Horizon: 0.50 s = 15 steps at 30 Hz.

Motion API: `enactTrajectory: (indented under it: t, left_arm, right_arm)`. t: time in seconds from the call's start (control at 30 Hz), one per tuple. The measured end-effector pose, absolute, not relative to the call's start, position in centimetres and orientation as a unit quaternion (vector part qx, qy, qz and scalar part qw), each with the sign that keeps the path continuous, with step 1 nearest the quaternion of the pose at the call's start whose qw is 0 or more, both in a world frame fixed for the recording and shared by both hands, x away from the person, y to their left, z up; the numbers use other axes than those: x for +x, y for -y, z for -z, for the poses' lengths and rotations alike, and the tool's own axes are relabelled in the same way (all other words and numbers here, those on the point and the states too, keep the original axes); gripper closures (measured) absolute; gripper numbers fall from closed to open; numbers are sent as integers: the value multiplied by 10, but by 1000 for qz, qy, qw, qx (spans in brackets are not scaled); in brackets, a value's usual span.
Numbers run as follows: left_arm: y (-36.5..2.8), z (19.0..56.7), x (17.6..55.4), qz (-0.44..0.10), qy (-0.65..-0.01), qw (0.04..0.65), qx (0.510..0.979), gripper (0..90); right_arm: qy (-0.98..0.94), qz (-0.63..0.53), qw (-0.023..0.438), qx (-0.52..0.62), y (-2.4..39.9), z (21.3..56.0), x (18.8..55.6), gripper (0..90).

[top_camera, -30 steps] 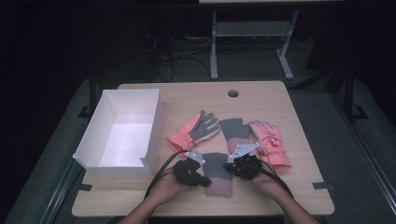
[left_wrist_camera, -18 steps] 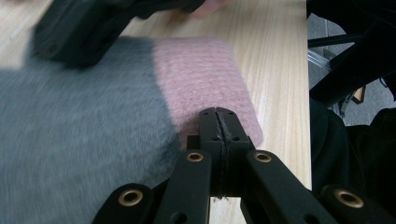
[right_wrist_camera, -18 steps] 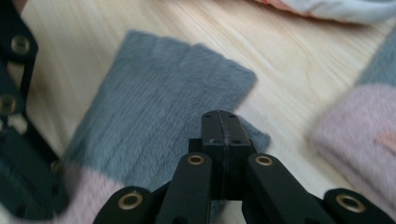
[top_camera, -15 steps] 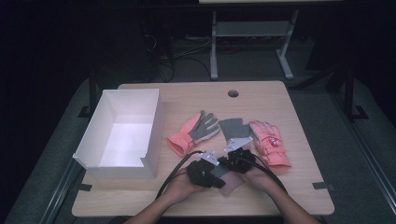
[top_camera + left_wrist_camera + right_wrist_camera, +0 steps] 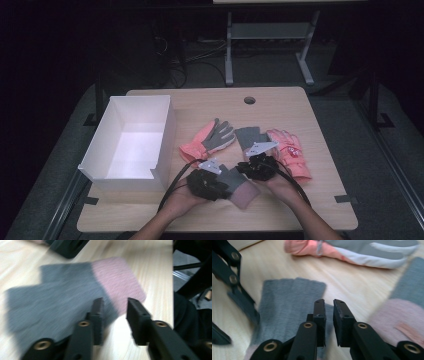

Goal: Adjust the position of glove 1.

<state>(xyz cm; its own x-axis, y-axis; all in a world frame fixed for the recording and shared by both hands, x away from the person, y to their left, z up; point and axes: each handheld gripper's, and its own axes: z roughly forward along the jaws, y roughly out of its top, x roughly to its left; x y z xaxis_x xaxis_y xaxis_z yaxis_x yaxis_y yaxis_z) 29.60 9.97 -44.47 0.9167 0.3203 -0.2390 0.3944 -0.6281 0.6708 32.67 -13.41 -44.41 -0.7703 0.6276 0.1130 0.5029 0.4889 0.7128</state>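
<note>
Dark floor and black drapes ring the pale wooden surface (image 5: 320, 130), where a flat grey knitted glove with a dusty-pink cuff (image 5: 239, 186) lies at the near edge, directly between the two hands. Its long axis runs from fingers toward the left tool (image 5: 206, 181) to cuff at the near right. The left tool hangs just over the glove's near edge (image 5: 62, 302), jaws spread and having just opened, nothing pinched between them. The right tool (image 5: 260, 167) sits over the grey finger end (image 5: 287, 305), jaws narrowly parted, having just eased open, gripping nothing. Both are about equally near. Motion blur smears the left gripper view, so whether the left pad touches fabric is unclear. The hands hide part of the glove from above.
</note>
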Motion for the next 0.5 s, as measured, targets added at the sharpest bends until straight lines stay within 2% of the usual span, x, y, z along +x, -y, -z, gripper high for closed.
enactTrajectory:
  t: [0.1,0.3,0.5]
  left_arm:
    - [-113,443,293,35,-214,381,898,454]
    - [-132,442,282,6,-238,381,893,289]
    - [-142,444,281,0,-255,383,888,275]
  right_arm:
    - [-851,-382,94,348,140,440,331,900]
    - [-846,-350,124,383,145,433,352,900]
    - [-839,-333,133,409,143,433,375,900]
